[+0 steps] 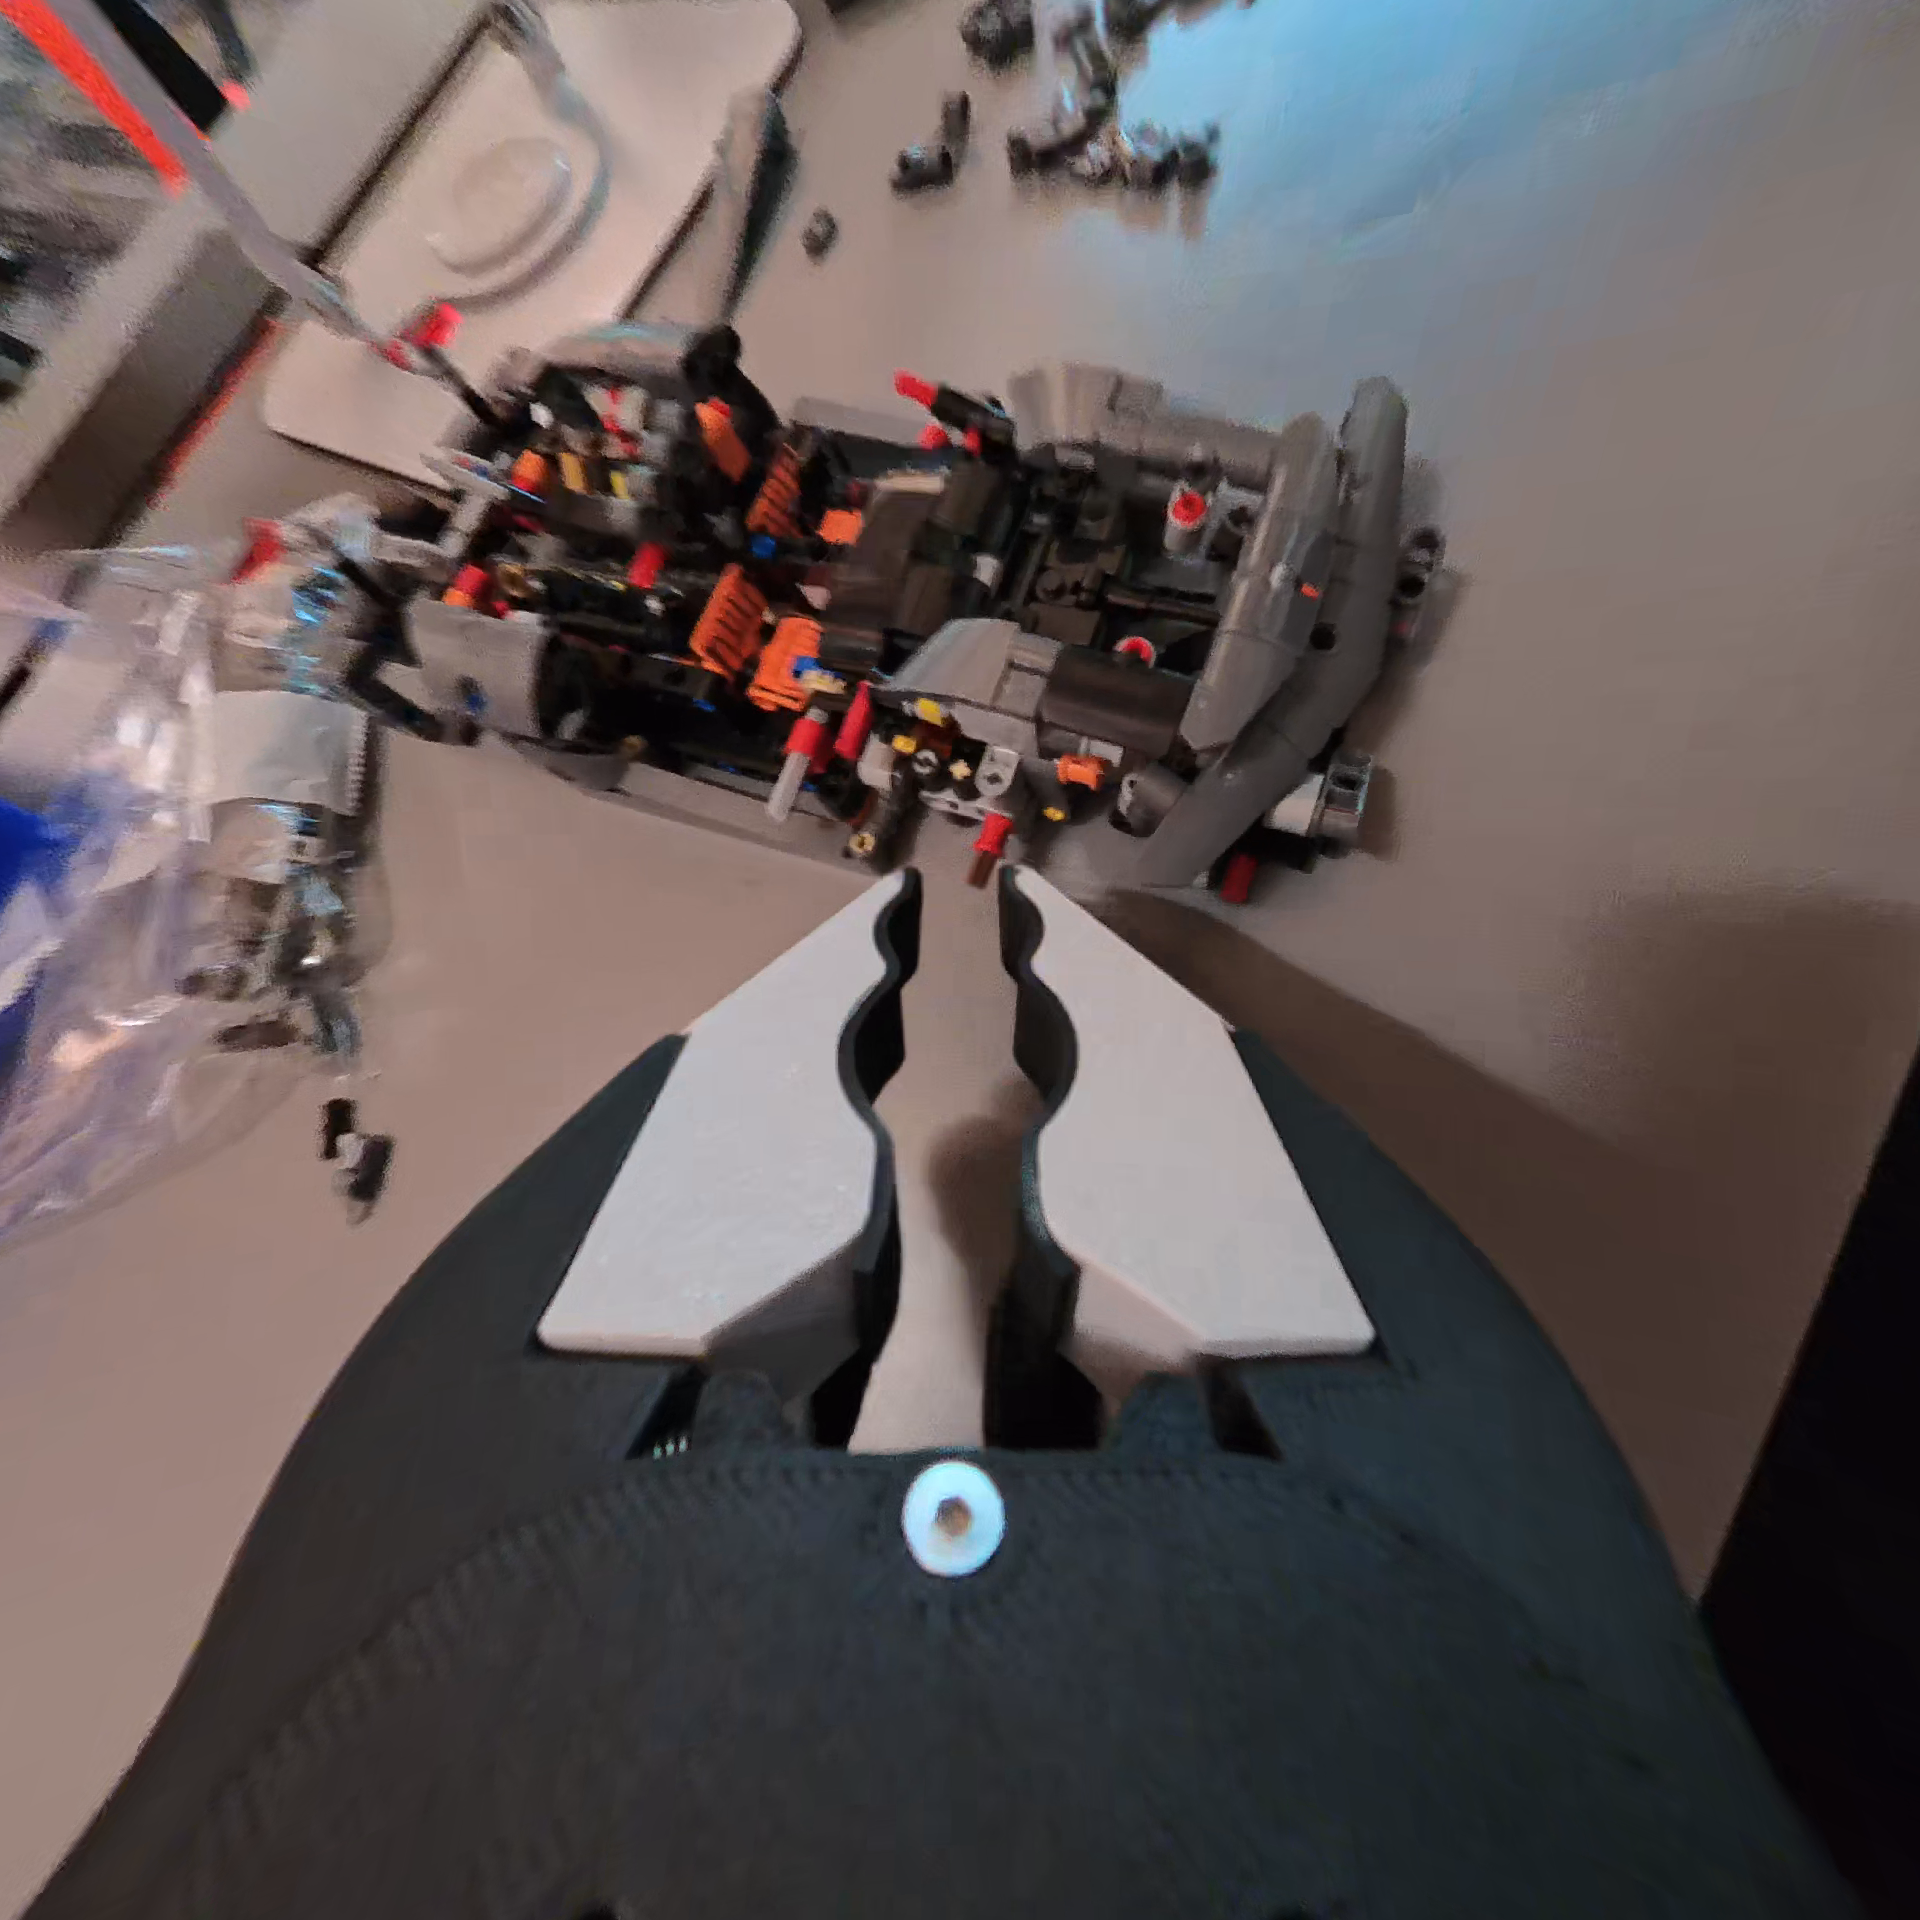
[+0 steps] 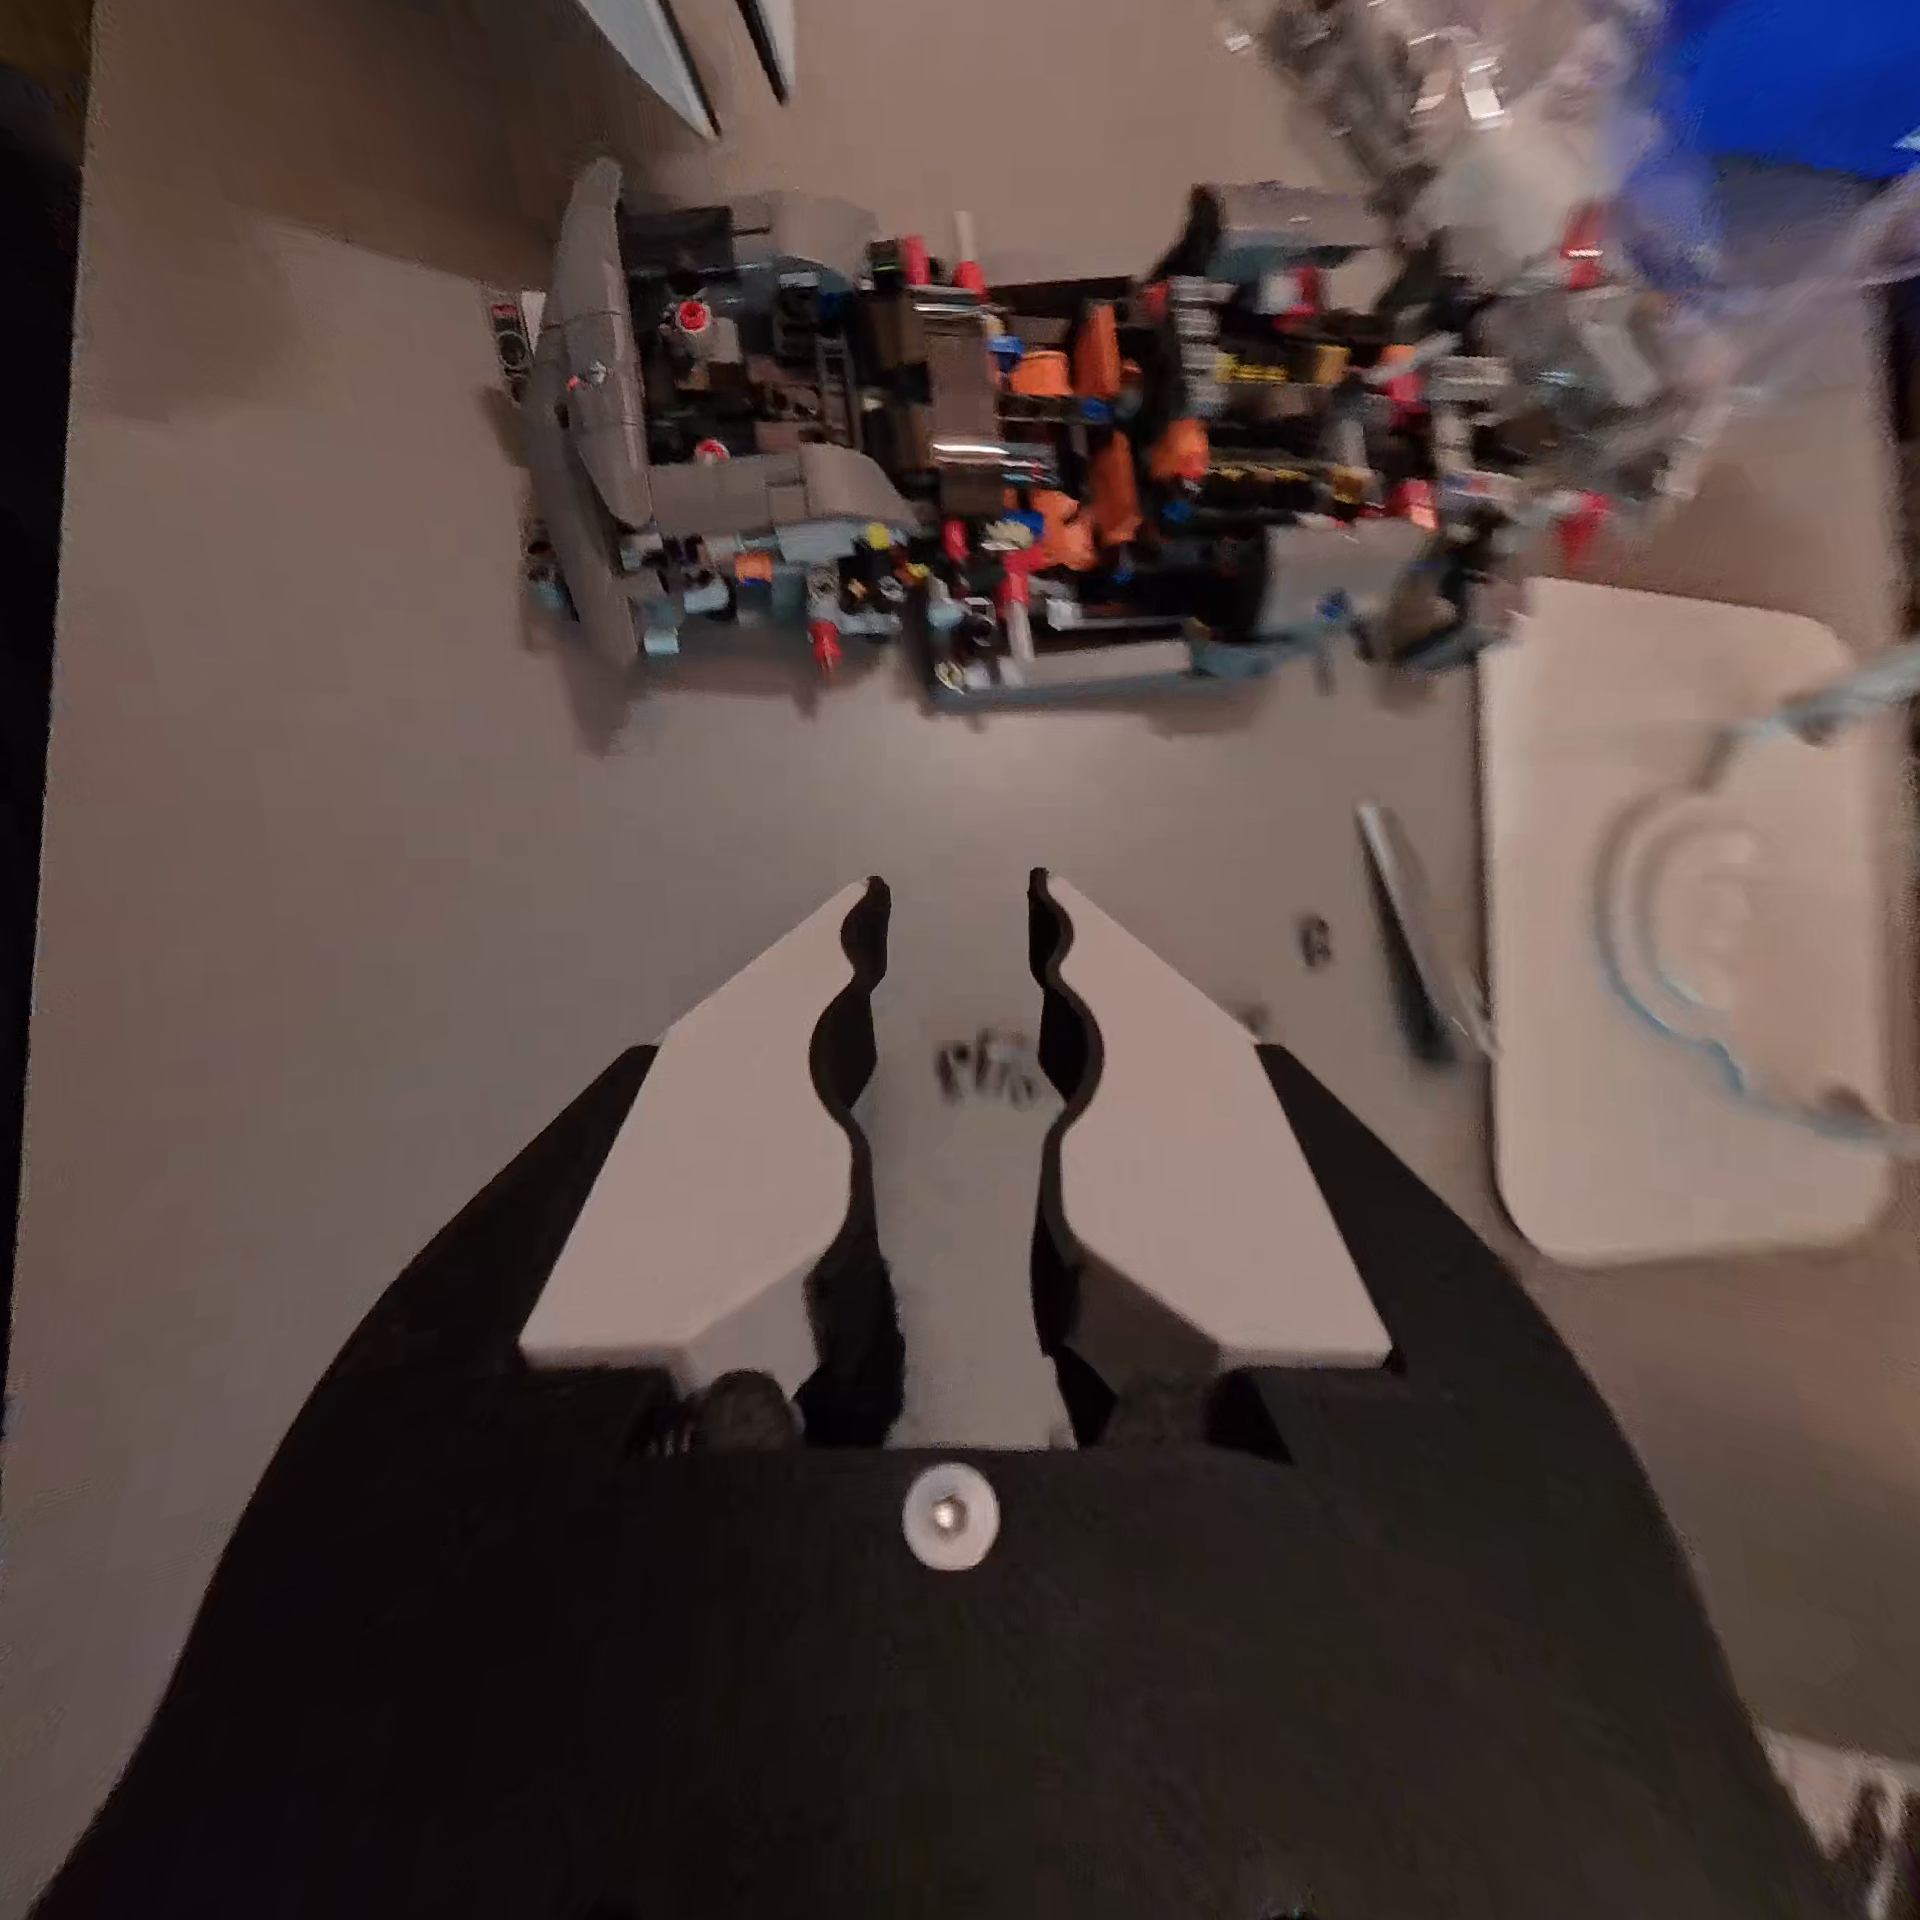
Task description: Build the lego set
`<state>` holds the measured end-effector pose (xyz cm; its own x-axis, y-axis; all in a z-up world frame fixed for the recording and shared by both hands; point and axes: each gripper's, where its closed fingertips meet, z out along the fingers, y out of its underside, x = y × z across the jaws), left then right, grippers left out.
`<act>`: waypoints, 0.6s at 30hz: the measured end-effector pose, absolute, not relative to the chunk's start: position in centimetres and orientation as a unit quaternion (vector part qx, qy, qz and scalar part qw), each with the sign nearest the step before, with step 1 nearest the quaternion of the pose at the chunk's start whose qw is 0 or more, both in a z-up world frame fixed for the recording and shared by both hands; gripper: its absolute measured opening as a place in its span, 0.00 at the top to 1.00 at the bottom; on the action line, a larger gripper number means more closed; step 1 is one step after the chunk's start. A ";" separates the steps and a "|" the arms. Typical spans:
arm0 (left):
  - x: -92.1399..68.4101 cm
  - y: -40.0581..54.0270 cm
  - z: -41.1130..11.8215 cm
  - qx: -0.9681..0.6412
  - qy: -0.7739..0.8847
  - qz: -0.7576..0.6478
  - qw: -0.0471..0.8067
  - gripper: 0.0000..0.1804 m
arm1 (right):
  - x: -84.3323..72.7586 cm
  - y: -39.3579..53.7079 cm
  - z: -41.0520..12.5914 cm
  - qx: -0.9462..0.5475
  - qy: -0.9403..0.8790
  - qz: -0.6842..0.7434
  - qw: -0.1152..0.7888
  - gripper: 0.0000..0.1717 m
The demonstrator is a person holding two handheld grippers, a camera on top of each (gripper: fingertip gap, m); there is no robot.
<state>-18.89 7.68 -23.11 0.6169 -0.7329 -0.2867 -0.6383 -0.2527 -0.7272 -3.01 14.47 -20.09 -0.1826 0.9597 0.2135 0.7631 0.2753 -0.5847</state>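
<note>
Left gripper [image 1: 958,878]: fingers apart, nothing clamped; red pin [image 1: 989,844] just beyond tips, mid-frame.
Right gripper [image 2: 956,883]: fingers apart, empty; model [image 2: 997,457] well above.

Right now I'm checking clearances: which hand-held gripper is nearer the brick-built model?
Left. The left hand-held gripper has its tips almost at the brick-built model; the right hand-held gripper stands well back across bare table.

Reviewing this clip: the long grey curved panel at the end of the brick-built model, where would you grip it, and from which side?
Probably across its thin thickness near mid-length, coming from the open table side. In the right wrist view the curved panel stands on edge as a narrow blade at the end of the model, with bare table beyond it. Both the right gripper and left gripper are open and empty.
</note>
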 end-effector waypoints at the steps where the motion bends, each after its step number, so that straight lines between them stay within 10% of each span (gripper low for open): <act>1: -19.1 7.7 -22.0 -0.783 0.431 -0.049 0.446 0.92 | -1.5 15.0 -18.8 -0.582 -0.737 0.176 0.296 0.86; 9: -11.8 7.4 -15.7 -0.690 0.480 -0.053 0.540 0.91 | 17.0 20.4 -10.9 -0.684 -0.606 0.057 0.401 0.89; 18: 2.3 6.0 -15.9 -0.599 0.582 -0.123 0.536 0.92 | 34.8 21.9 -16.1 -0.793 -0.517 -0.028 0.321 0.88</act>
